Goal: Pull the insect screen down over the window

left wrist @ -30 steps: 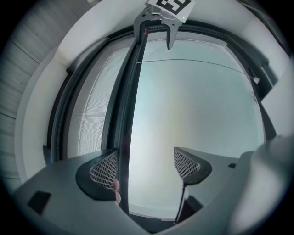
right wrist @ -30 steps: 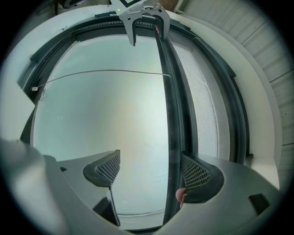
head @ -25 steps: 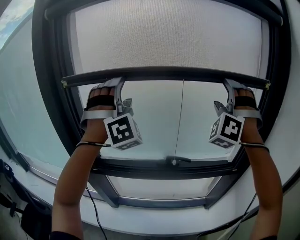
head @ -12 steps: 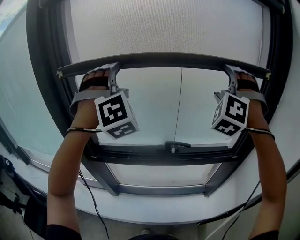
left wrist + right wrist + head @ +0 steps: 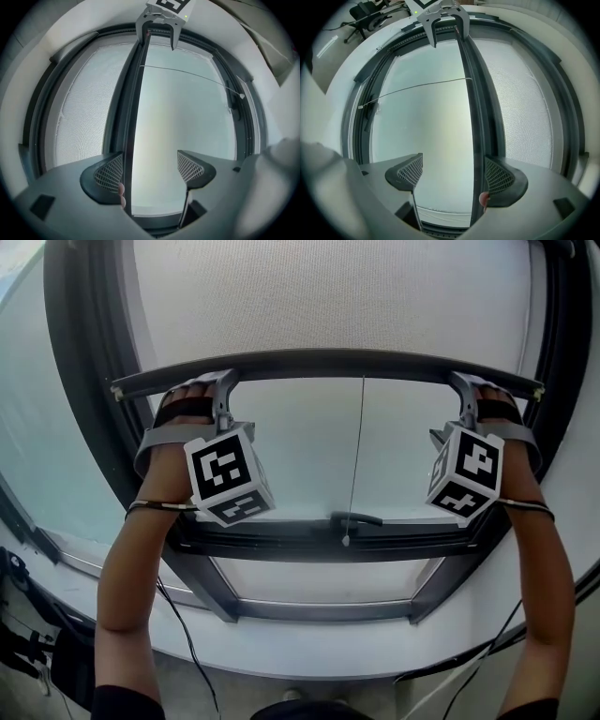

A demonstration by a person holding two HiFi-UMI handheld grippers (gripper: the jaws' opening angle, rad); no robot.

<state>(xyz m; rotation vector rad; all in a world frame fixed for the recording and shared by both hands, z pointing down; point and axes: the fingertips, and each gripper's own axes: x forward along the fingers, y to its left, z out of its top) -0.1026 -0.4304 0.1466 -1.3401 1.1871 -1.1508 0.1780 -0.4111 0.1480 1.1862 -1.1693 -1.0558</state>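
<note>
Up at 12 o'clock in the head view, the insect screen (image 5: 328, 296) hangs partway down the window, its pale mesh ending at a dark pull bar (image 5: 328, 364) that runs level across the opening from 9 to 3 o'clock. Below the bar the glass pane (image 5: 291, 446) is uncovered down to the dark window frame (image 5: 309, 545). The left gripper (image 5: 223, 390) is hooked over the bar's left end at about 10 o'clock, and the right gripper (image 5: 461, 390) is hooked over its right end at about 2 o'clock. In the left gripper view the fingers (image 5: 110, 171) stand wide apart, with the bar running between them close against the one at 7 o'clock. In the right gripper view the fingers (image 5: 499, 178) are likewise spread, and the bar passes just beside the one at 5 o'clock. Neither pair is clamped on the bar. A thin pull cord (image 5: 356, 456) drops from the middle of the bar toward 6 o'clock, ending near the window handle (image 5: 358, 518).
</note>
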